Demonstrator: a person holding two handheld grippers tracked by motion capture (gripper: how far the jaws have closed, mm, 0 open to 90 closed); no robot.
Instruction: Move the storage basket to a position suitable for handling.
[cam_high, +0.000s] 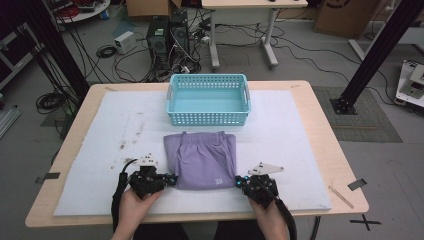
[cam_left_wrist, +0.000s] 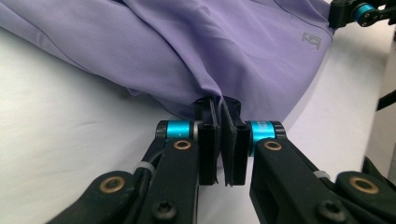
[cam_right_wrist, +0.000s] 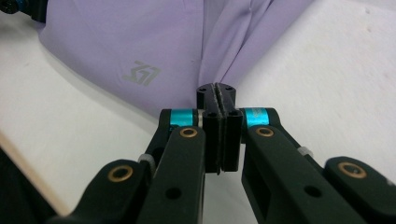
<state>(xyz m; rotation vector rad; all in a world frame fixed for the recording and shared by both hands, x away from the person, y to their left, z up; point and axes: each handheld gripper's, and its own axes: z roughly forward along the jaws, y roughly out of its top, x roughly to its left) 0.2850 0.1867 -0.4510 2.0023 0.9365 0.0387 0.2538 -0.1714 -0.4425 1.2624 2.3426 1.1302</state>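
- We have the folded lilac fabric shorts (cam_high: 202, 160) lying flat on the white foam mat (cam_high: 295, 150) that covers the wooden table (cam_high: 325, 125), near our edge and just in front of the light blue perforated plastic basket (cam_high: 208, 99).
- Our left claw (cam_high: 172, 179) is clenched on the near left corner of the shorts; in the left gripper view the cloth (cam_left_wrist: 187, 46) is pinched between the closed jaws and puckers upward from them.
- Our right claw (cam_high: 240, 182) is likewise clamped on the near right corner; the right gripper view shows a pleat of the fabric (cam_right_wrist: 140, 42) drawn into the shut jaws.
- The relation that matters: the basket lies straight ahead of both claws, beyond the far edge of the shorts, with its long axis running left to right, parallel to the hem we hold.
- Both claws stand about equally near, one at each end of that hem, so we judge the next move to be a level, joint lift forward into the basket.
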